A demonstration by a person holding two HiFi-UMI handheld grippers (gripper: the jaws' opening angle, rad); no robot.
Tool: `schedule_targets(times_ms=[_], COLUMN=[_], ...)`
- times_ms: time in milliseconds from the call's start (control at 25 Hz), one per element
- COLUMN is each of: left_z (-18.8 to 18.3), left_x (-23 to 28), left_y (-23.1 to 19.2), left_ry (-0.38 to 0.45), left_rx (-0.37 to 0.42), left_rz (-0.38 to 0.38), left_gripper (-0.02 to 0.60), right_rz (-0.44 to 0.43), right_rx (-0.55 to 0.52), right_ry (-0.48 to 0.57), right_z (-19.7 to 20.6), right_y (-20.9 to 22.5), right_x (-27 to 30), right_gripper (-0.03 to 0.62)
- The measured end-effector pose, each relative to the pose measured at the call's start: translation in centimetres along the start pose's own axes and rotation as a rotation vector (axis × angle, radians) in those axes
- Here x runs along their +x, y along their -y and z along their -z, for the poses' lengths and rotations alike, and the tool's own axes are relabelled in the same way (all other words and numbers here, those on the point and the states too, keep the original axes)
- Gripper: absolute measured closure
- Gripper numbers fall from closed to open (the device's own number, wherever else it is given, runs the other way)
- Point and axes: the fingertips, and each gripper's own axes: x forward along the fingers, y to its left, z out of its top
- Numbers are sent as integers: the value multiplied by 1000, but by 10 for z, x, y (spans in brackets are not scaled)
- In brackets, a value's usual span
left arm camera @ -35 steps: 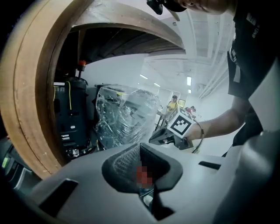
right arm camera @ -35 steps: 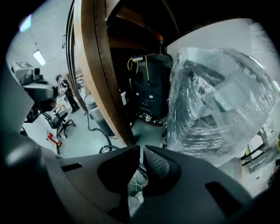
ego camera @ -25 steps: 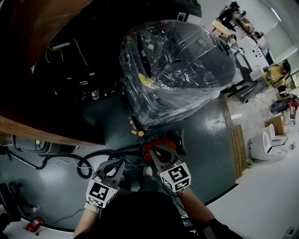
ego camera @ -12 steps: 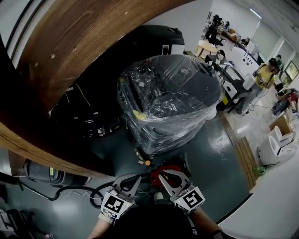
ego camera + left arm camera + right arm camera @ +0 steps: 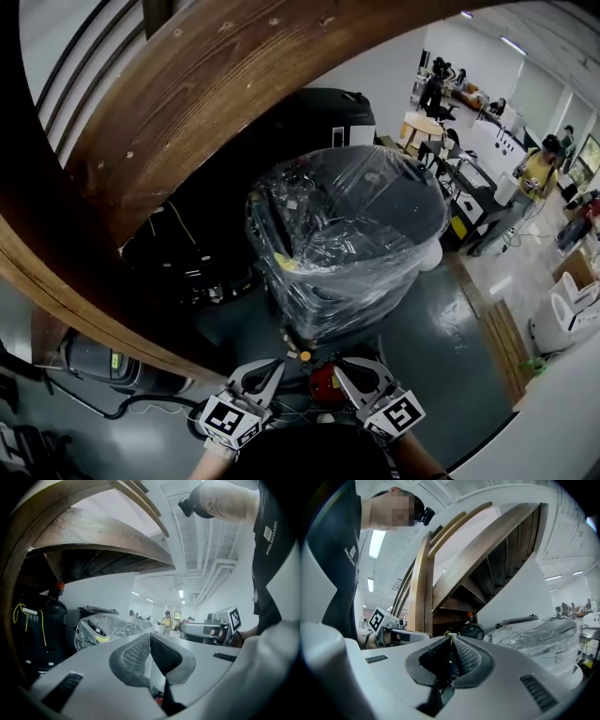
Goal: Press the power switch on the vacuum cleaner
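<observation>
Jaws together, flanking red vacuum cleaner (image 5: 323,383)

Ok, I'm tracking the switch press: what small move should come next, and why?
Probably tip the right gripper down toward the red vacuum cleaner. Its jaws are together and empty, and it sits beside the red body but points outward at the staircase.

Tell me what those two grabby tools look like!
The left tool and the right tool match. Each is pale grey plastic with two curved jaws, lined inside with dark, bumpy pads. Each carries a white cube printed with black square markers. The person holding them wears a dark top.
</observation>
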Motion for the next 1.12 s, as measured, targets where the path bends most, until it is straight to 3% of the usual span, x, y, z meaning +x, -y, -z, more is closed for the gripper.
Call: schedule_targets(times_ms=[280,1120], left_z=[3,17], left_x=[1,-12], left_y=[6,7], left_ry=[4,-25], left_rx=[-12,-20], left_rz=[-23,-116], left_gripper=[566,566], right_rz=[-7,-49], right_rx=[13,54], right_ry=[-59,-84], right_z=[16,28], right_y=[9,4], right_x=[-8,-15], right_gripper=[553,553])
